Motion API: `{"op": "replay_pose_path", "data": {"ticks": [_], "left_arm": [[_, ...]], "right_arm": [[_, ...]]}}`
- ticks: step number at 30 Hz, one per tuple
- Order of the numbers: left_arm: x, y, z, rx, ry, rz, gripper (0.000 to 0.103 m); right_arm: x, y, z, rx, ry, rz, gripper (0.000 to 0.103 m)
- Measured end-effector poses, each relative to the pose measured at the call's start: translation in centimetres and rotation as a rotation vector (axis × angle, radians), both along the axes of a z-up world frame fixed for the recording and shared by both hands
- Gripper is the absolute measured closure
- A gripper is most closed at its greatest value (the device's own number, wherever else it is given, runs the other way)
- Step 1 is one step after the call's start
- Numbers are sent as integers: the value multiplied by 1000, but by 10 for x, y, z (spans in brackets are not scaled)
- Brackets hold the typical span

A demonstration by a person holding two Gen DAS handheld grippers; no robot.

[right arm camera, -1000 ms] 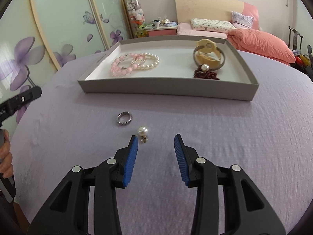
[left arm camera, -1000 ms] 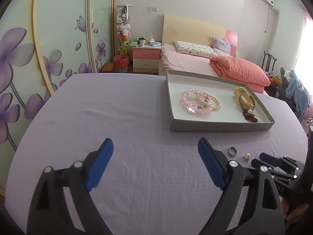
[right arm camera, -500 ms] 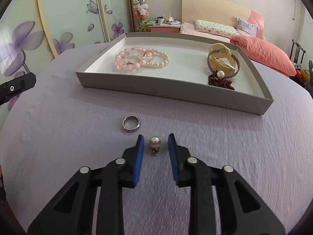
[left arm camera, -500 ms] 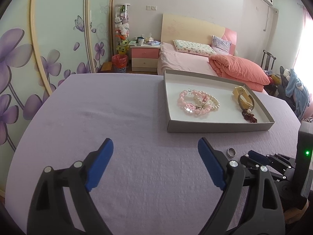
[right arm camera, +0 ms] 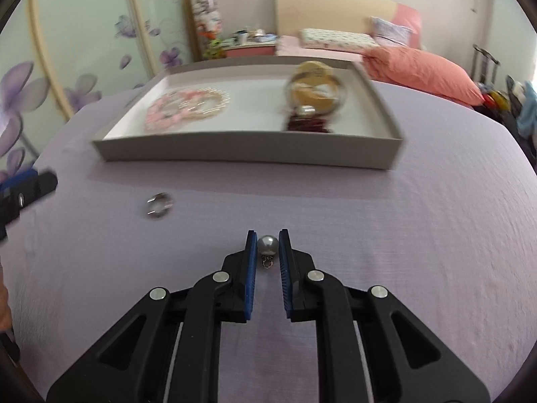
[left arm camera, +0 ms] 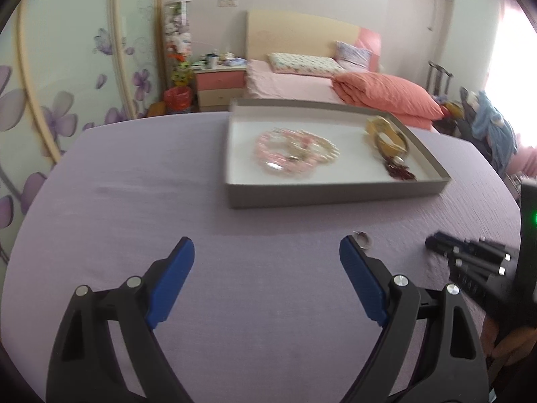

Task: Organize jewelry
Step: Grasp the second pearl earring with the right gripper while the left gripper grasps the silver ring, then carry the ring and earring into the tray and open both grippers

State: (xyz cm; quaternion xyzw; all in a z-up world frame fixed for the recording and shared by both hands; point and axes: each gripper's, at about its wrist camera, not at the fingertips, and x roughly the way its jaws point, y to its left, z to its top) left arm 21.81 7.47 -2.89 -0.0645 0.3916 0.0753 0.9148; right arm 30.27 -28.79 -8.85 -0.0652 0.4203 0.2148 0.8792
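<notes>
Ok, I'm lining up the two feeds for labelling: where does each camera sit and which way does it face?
Left wrist: on the left gripper, above the purple tablecloth, facing the grey tray and bed; its wide-open blue fingers show.
Right wrist: on the right gripper, low, facing the same tray; its fingers pinch a pearl pendant.
Shared: tray, bead bracelets, silver ring; each sees the other gripper.

My matt blue ribbed pads (right arm camera: 251, 262) pinch a glossy pearl pendant (right arm camera: 267, 244); a shiny metal ring (right arm camera: 159, 204) lies on rough lilac cloth (right arm camera: 386, 235) near the matt grey card tray (right arm camera: 248, 149)
</notes>
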Motion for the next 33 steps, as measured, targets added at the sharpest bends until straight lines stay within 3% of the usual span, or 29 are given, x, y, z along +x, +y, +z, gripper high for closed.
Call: {"op": "replay_pose_path", "data": {"ticks": [6, 17, 20, 22, 33], "left_arm": [[20, -49, -18, 30, 34, -92, 17], [64, -85, -50, 14, 124, -103, 55], [68, -88, -51, 34, 113, -88, 64], [68, -87, -51, 32, 110, -88, 81], [39, -47, -40, 21, 94, -36, 81]], "right_arm": [[11, -20, 12, 43, -15, -43, 89], [17, -26, 13, 78, -10, -39, 89], [17, -26, 15, 86, -14, -32, 89], [17, -24, 16, 90, -16, -28, 89], [6, -15, 22, 107, -32, 8, 89]]}}
